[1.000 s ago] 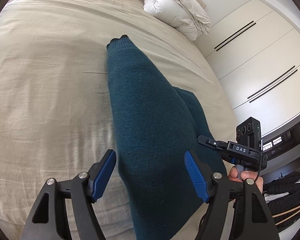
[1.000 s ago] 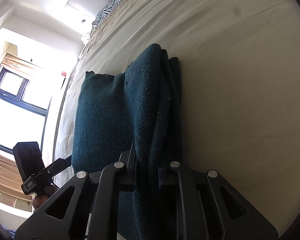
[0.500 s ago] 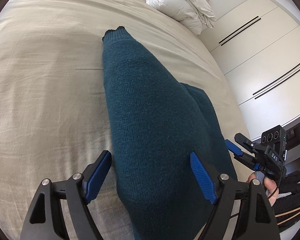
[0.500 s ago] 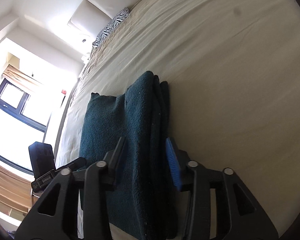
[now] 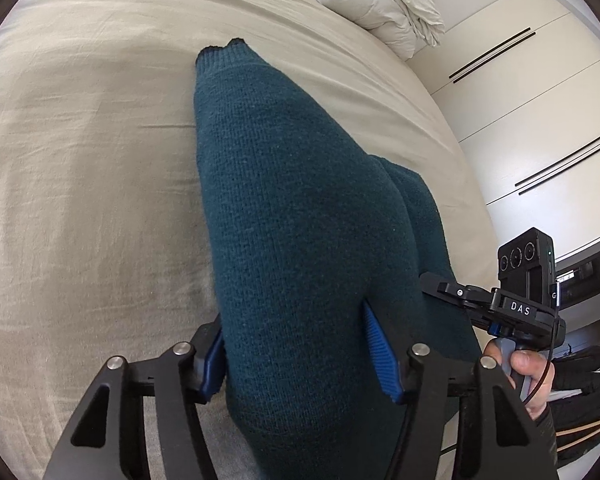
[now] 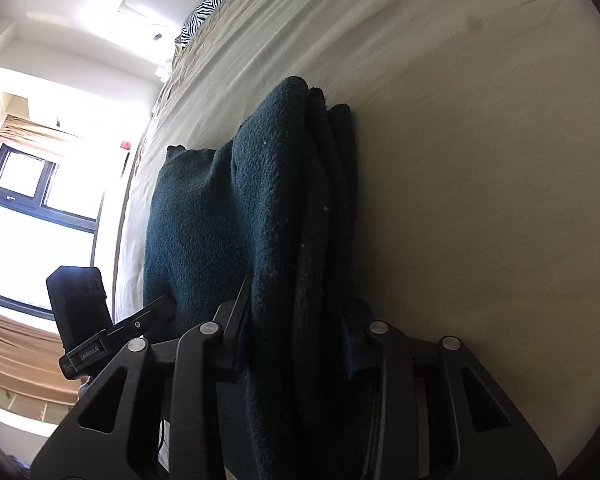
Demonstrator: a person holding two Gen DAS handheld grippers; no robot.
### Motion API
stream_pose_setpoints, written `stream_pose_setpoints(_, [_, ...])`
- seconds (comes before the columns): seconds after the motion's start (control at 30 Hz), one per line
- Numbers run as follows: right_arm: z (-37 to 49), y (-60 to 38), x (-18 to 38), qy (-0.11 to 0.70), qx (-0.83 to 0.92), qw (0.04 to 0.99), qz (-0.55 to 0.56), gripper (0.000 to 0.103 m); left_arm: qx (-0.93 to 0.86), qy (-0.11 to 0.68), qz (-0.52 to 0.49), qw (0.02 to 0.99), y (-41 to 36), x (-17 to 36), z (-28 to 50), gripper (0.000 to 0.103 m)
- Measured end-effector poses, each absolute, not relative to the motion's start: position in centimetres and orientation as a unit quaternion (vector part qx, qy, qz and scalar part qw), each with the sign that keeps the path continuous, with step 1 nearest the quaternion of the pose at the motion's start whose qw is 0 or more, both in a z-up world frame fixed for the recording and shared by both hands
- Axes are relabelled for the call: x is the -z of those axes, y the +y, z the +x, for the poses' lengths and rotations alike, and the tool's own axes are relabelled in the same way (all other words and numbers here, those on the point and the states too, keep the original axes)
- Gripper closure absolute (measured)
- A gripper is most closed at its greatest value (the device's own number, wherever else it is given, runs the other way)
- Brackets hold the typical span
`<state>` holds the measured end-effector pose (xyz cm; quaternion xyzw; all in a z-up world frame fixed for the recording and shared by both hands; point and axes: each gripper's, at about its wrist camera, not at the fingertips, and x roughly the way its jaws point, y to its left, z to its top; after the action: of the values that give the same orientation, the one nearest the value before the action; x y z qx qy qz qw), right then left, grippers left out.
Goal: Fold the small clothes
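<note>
On the beige bed (image 5: 80, 160), both tongs, spread a moment ago, are closing on the near end of the teal sweater (image 5: 300, 220), left gripper (image 5: 300, 356) and right gripper (image 6: 296, 336) apparently pinching its layers for another fold.

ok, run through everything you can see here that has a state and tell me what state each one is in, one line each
teal sweater: partly folded, lying on the bed, near end between both grippers
left gripper: jaws closing around the sweater's near end
right gripper: jaws closing on the stacked folded layers
bed sheet: spread flat, lightly creased
white duvet: bundled up at the far edge of the bed
wardrobe doors: shut
</note>
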<state>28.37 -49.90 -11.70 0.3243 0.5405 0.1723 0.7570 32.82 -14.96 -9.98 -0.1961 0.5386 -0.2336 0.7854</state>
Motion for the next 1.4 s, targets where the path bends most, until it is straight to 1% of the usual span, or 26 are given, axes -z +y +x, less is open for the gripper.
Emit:
stream_pose_setpoints(0.13, [28.2, -48.1, 9.9, 0.549, -0.145, 0.780, 0.262, 0.081, 0.228, 0.540, -0.184, 0.789, -15.3, 9.0, 32.5, 0.056])
stream_pose_setpoints(0.23, [27.5, -46.1, 7.8, 0.544, -0.119, 0.806, 0.199, 0.083, 0.224, 0.536, -0.175, 0.795, -15.2, 7.8, 32.0, 0.062])
stream_pose_setpoints(0.43, [23.8, -41.6, 2.7, 0.513, -0.113, 0.841, 0.127, 0.084, 0.222, 0.509, -0.157, 0.817, -12.8, 3.8, 28.6, 0.063])
stream_pose_setpoints(0.57, [20.4, -38.5, 0.0, 0.493, -0.136, 0.850, 0.126, 0.084, 0.220, 0.491, -0.136, 0.832, -9.5, 1.5, 24.6, 0.063])
stream_pose_setpoints(0.73, [15.6, -32.0, -1.6, 0.479, -0.171, 0.854, 0.108, 0.084, 0.202, 0.486, -0.126, 0.841, -3.9, 0.6, 19.2, 0.063])
stream_pose_setpoints(0.83, [12.7, -27.1, -1.8, 0.476, -0.186, 0.854, 0.096, 0.084, 0.188, 0.484, -0.113, 0.847, -1.1, 0.5, 16.3, 0.063])
stream_pose_setpoints(0.97, [9.4, -22.8, -1.4, 0.472, -0.203, 0.851, 0.111, 0.084, 0.179, 0.484, -0.123, 0.848, 2.4, 1.1, 13.2, 0.063])
stream_pose_setpoints(1.07, [7.2, -21.3, -0.4, 0.469, -0.215, 0.846, 0.133, 0.084, 0.170, 0.488, -0.129, 0.846, 4.3, 2.0, 12.0, 0.062])
stream_pose_setpoints(1.2, [6.8, -18.7, 1.5, 0.475, -0.222, 0.841, 0.131, 0.084, 0.164, 0.490, -0.124, 0.847, 6.0, 3.9, 10.8, 0.062])
stream_pose_setpoints(1.3, [6.7, -18.4, 3.4, 0.479, -0.225, 0.836, 0.145, 0.084, 0.163, 0.497, -0.126, 0.843, 6.6, 6.0, 10.8, 0.062])
stream_pose_setpoints(1.4, [6.5, -18.1, 5.6, 0.490, -0.216, 0.833, 0.137, 0.084, 0.162, 0.506, -0.142, 0.835, 7.2, 7.9, 11.3, 0.059])
